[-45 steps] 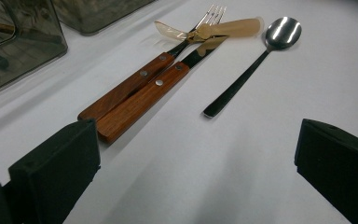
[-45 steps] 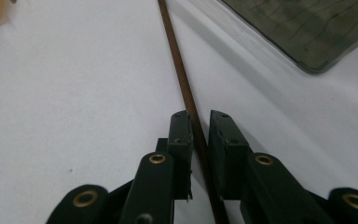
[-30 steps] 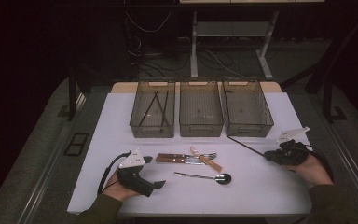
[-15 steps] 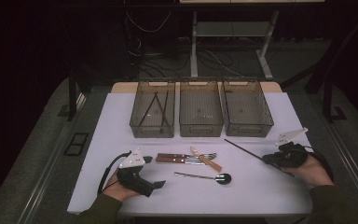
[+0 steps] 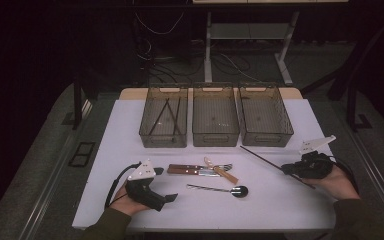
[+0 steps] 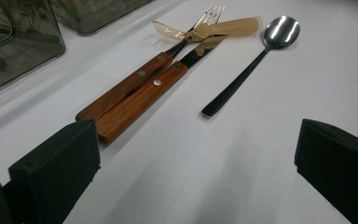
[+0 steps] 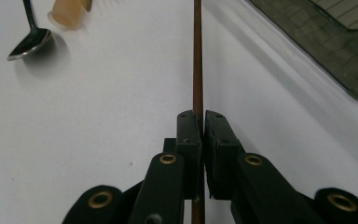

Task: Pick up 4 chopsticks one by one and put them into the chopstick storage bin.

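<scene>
While the left gripper waits with fingers apart near the spoon, the right gripper, fingers clamped on a chopstick, has swung it off the bench, likely bound for the left tray holding 2 more.

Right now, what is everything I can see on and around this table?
bins: three, smoky clear, in a row at the table's far side
sticks: a few, dark, in the left bin
knife: one, wooden handle, table middle
fork: one, wooden handle, beside the knife
beige utensil: one, lying across them
spoon: one, steel, nearer the person
chopstick: one, brown, gripped in the right tongs
table: one, white
left tongs: black, open, resting
</scene>
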